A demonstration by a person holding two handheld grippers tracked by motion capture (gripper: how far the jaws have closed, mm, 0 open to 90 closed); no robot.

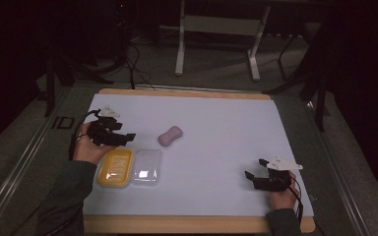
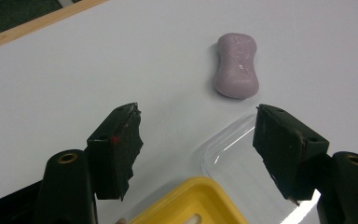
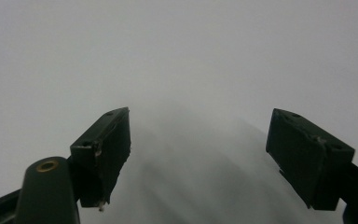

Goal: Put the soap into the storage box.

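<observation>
On the white table top (image 1: 216, 147) with its light wooden rim, a mauve, waisted bar of soap (image 1: 170, 136) lies flat a little left of the middle, nearer to the far edge than to the near one. Between it and the near-left corner there is a yellow plastic soap dish (image 1: 114, 167) with rounded corners, and a clear plastic lid (image 1: 146, 167) lies just beside the dish on its right side, touching or almost touching it. The left gripper (image 1: 128, 136) hangs over the far end of the yellow dish, and its black jaws are released with nothing between them; the soap is ahead of them, apart from both pads. In the left gripper view, the soap (image 2: 236, 65) looks smooth and matte, with a faint stamped mark on top, and the corner of the clear lid (image 2: 233, 154) and the glossy yellow dish (image 2: 191, 203) lie under the jaws. The right gripper (image 1: 256, 168) rests near the near-right corner, its jaws also released and empty, well apart from everything. The surface between the soap and the right edge is free, and also the strip along the far edge.
</observation>
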